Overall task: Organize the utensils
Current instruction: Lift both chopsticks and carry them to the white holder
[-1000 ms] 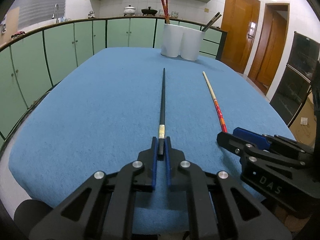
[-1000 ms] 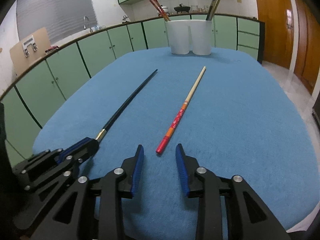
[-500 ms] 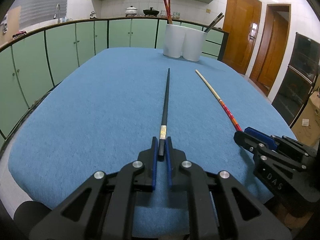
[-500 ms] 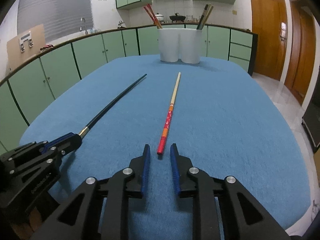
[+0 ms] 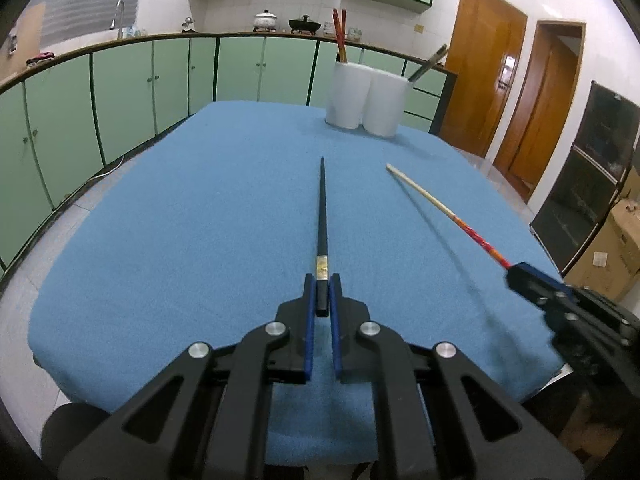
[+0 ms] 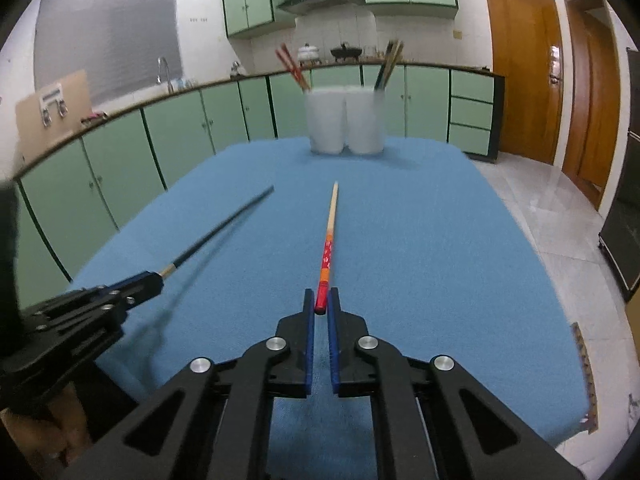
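My left gripper [image 5: 321, 289] is shut on the butt end of a black chopstick [image 5: 321, 216], held above the blue table and pointing toward two white holders [image 5: 364, 98]. My right gripper [image 6: 321, 300] is shut on the red end of a red-and-wood chopstick [image 6: 329, 236], also lifted off the cloth. In the right wrist view the left holder [image 6: 326, 122] has red chopsticks in it and the right holder [image 6: 365, 122] has dark ones. The left gripper [image 6: 154, 279] and black chopstick [image 6: 224, 224] show in the right wrist view; the right gripper [image 5: 520, 274] and red chopstick [image 5: 444, 212] show in the left wrist view.
The table is covered by a blue cloth [image 5: 200, 220]. Green cabinets [image 5: 120, 92] curve along the left and back. Wooden doors [image 5: 480, 80] and a dark appliance [image 5: 588, 168] stand on the right, with a cardboard box [image 5: 616, 248] on the floor.
My right gripper moved up to the red chopstick, shut on its red end and lifted it. My left gripper kept its hold and raised the black chopstick off the cloth.
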`<state>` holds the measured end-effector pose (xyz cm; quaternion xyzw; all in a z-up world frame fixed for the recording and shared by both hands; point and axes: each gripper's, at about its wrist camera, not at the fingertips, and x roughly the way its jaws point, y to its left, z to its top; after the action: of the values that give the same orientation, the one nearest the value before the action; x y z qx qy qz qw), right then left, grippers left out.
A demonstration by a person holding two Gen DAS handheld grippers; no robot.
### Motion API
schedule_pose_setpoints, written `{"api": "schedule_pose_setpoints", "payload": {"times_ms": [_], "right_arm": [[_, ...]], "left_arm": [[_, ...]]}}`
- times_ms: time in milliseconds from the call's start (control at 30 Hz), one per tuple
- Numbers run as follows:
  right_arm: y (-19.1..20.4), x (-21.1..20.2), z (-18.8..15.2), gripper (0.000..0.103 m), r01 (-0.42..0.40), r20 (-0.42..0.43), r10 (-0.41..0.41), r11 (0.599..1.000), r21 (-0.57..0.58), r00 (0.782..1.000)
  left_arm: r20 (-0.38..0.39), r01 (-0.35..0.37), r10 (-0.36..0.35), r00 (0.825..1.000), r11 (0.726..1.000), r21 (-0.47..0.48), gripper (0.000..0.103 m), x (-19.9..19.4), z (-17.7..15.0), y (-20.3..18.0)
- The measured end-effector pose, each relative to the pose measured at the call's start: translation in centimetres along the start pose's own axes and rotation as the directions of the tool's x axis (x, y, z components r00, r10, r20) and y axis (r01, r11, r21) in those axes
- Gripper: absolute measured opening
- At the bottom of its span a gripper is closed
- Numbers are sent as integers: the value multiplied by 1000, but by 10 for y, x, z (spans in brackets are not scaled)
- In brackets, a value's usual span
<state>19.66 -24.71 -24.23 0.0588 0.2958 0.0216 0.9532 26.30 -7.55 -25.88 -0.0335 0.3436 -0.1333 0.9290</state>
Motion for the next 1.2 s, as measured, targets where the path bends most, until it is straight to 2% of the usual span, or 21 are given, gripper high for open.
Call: {"api": "schedule_pose_setpoints", "payload": {"times_ms": [267, 600, 700, 833, 1200], "right_arm": [[2, -62, 42, 6, -27, 85, 30, 999, -27, 996], [13, -86, 108, 6, -43, 91, 53, 993, -112, 994], [20, -80, 124, 6, -50, 61, 59, 988, -145, 996], [28, -67, 145, 6, -59, 16, 63, 982, -182, 998], [24, -30, 196, 5, -94, -96, 76, 975, -201, 992]], "left_arm": [[28, 8, -9, 1000, 1000, 8, 6, -45, 32, -2], [101, 18, -26, 995, 997, 76, 6, -97, 97, -5], [78, 29, -36, 996, 995, 99, 6, -97, 118, -5], [7, 58, -59, 998, 993, 108, 6, -83, 142, -4], [-122, 101, -88, 989, 989, 108, 6, -40, 199, 6]]}}
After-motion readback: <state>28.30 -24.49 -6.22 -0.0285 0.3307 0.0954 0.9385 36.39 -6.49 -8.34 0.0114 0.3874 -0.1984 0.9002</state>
